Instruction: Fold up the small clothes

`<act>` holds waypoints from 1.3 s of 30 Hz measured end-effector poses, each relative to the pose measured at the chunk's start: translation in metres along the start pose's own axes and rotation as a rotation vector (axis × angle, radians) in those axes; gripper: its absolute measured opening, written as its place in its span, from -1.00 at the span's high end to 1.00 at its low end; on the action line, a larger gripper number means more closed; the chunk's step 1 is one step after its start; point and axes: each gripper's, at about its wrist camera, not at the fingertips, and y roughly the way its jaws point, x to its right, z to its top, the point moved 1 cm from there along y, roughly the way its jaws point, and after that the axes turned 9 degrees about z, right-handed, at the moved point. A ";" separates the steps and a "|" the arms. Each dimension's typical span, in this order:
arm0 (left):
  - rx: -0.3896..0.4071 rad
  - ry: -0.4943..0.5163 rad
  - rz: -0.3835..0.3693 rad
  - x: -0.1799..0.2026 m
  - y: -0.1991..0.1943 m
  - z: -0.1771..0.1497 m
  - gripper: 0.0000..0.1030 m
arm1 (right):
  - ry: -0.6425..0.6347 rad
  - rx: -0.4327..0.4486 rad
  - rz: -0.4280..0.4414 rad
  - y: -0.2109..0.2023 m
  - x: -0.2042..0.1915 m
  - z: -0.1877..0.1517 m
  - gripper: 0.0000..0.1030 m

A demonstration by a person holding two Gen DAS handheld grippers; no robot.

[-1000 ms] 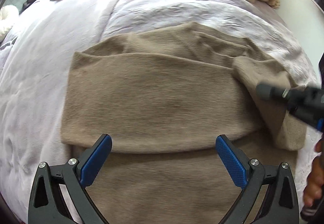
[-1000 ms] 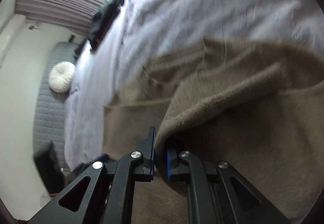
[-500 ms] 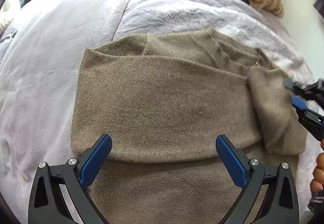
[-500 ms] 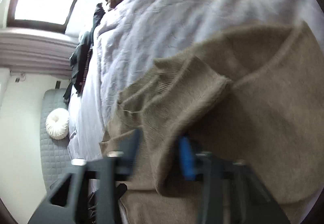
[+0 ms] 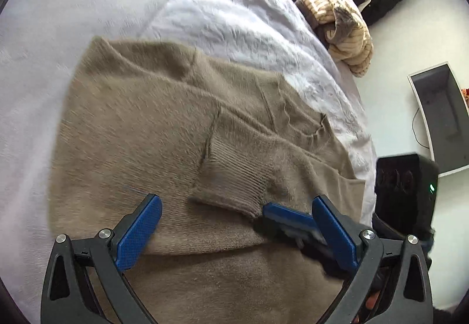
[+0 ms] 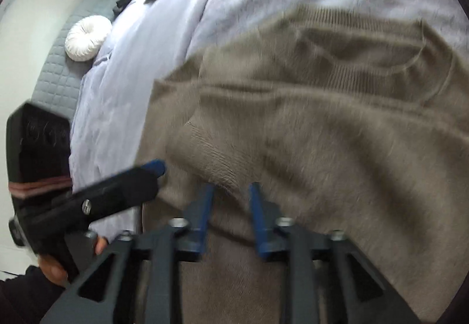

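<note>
Item: taupe knit sweater (image 5: 152, 130), spread on the lilac bedspread (image 5: 234, 19) of the bed, one sleeve folded across its body, ribbed cuff (image 5: 234, 177) lying on top. Left hand-held gripper (image 5: 234, 233): fingers spread wide, over the sweater's near edge, holding nothing. Right hand-held gripper (image 6: 231, 206): fingers parted either side of the cuff, not closed on it. Cream knit pile (image 5: 343, 22): beyond the sweater, at the bedspread's far edge.

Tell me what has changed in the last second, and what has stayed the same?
The right tool carried the sleeve from the sweater's right edge inward onto its body, then opened; the ribbed cuff now lies released just ahead of its fingers. The left tool stayed open, holding nothing. The sweater stayed on the bed.
</note>
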 end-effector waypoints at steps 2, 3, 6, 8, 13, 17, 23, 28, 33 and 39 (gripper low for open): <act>-0.017 0.009 0.006 0.004 0.008 0.000 -1.00 | 0.023 0.017 0.022 -0.010 0.004 -0.011 -0.01; -0.023 0.017 0.005 0.006 0.011 0.000 -1.00 | 0.039 0.025 0.034 -0.018 0.008 -0.016 -0.01; -0.036 0.024 -0.008 0.014 0.015 0.001 -1.00 | 0.137 0.084 0.078 -0.048 0.031 -0.039 -0.01; -0.046 0.019 -0.017 0.018 0.019 0.002 -1.00 | 0.248 0.135 0.116 -0.066 0.049 -0.048 -0.01; -0.055 -0.009 -0.023 0.024 0.028 0.005 -1.00 | 0.578 0.301 0.193 -0.108 0.112 -0.117 -0.02; -0.017 -0.031 0.063 0.025 0.031 0.013 -0.37 | 0.753 0.449 0.231 -0.129 0.151 -0.158 -0.02; 0.010 -0.029 0.071 0.014 0.023 0.021 0.73 | 0.851 0.627 0.266 -0.143 0.174 -0.166 0.40; 0.054 0.088 0.095 0.022 -0.002 0.002 0.73 | 0.684 0.602 0.202 -0.169 0.159 -0.145 0.87; 0.000 0.110 0.158 0.011 0.016 -0.015 0.72 | 0.591 0.489 0.082 -0.175 0.168 -0.136 0.87; -0.001 0.100 0.236 0.001 0.012 -0.020 0.48 | 0.578 0.387 0.073 -0.164 0.177 -0.152 0.85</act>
